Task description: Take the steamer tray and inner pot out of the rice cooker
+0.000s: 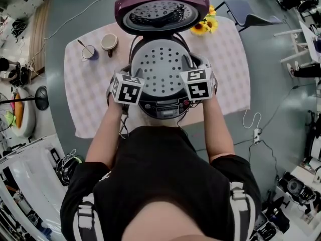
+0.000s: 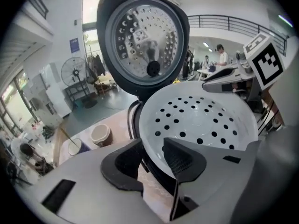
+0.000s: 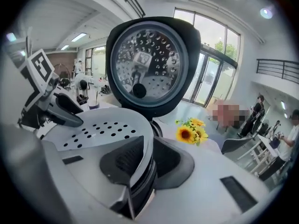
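my left gripper (image 2: 152, 148) is closed to a narrow gap on the near left rim of the steamer tray (image 2: 201, 120): one pad sits outside the wall, the other inside the bowl. my right gripper (image 3: 148, 155) is clamped the same way on the tray's right rim, with the thin white edge pinched between both ribbed pads.

position of the tray: the white perforated tray (image 1: 160, 67) is over the opening of the rice cooker (image 1: 163, 108), held at both sides, its rim standing just above the cooker's dark rim. the inner pot is hidden beneath it.

cooker state: the lid (image 1: 161, 9) is hinged fully up behind the tray. the cooker stands on a table with a checked cloth (image 1: 95, 84).

surroundings: two cups (image 1: 109, 42) stand on the cloth at far left, sunflowers (image 1: 204, 25) at far right.
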The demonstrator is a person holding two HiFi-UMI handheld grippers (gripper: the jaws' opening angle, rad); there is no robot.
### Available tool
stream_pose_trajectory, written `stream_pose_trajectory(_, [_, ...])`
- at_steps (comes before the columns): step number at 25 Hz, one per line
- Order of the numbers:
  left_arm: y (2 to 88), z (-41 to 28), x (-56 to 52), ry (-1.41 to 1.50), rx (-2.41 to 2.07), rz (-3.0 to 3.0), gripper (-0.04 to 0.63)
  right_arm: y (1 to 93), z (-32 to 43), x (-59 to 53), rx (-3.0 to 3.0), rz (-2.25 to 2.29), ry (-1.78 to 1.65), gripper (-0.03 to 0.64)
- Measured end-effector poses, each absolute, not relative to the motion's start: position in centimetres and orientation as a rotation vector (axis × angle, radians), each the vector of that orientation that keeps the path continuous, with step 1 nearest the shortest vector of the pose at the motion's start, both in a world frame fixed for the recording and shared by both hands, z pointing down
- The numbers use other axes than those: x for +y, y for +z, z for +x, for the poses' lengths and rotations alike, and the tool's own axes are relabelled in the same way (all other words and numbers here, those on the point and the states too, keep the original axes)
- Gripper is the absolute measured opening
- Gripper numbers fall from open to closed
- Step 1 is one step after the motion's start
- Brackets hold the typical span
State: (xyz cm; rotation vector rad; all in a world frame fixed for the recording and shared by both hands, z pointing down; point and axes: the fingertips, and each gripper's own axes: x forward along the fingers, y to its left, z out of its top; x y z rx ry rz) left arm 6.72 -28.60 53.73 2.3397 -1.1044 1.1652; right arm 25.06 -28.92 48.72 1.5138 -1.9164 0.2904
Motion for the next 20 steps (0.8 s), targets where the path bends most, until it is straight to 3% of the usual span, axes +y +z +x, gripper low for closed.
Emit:
stream_pose_trajectory(9, [52.1, 6.6, -27.4, 0.866, -0.982, 2.214, 0.104, 47.2, 25.4, -27.9, -2.059, 1.54, 0.591, 0.057])
stream_pose_trajectory(20, [47.2, 3.4, -25.4, 0.69, -1.125, 2.225, 0.086, 42.7, 22.4, -26.7, -2.279, 1.499, 0.587, 0.055])
